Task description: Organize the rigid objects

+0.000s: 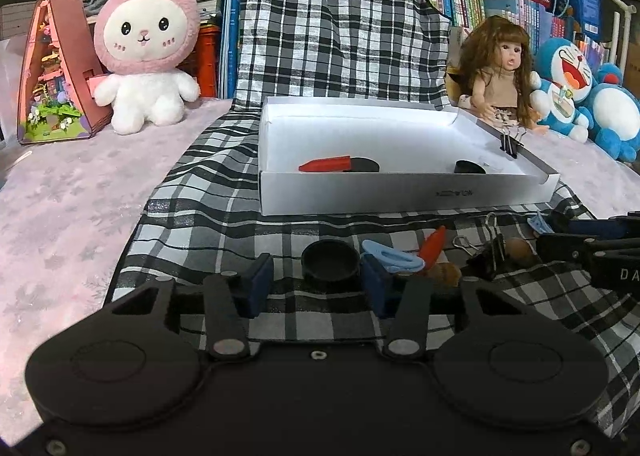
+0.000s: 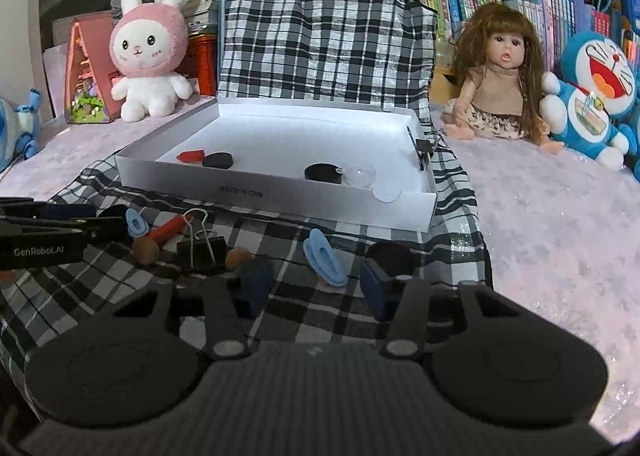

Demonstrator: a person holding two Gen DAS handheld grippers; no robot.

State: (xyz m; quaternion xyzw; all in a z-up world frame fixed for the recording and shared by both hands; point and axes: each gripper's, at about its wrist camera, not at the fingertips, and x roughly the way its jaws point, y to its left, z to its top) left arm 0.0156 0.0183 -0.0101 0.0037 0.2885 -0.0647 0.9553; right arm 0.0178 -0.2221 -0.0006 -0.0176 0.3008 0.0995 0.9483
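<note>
Small rigid items lie on the plaid cloth in front of a white shallow box. My left gripper stands open, with a black round cap between its blue pads; a gap shows at the left pad. Beside it lie a light blue clip, a red carrot-shaped piece and a black binder clip. My right gripper is open around another light blue clip without pressing it; a black cap sits behind its right finger. The box holds a red piece and black caps.
A binder clip is clamped on the box's right wall. A pink-and-white plush rabbit, a doll and blue plush toys sit behind on the pale pink cover. Bookshelves fill the back. Brown round pieces lie among the clips.
</note>
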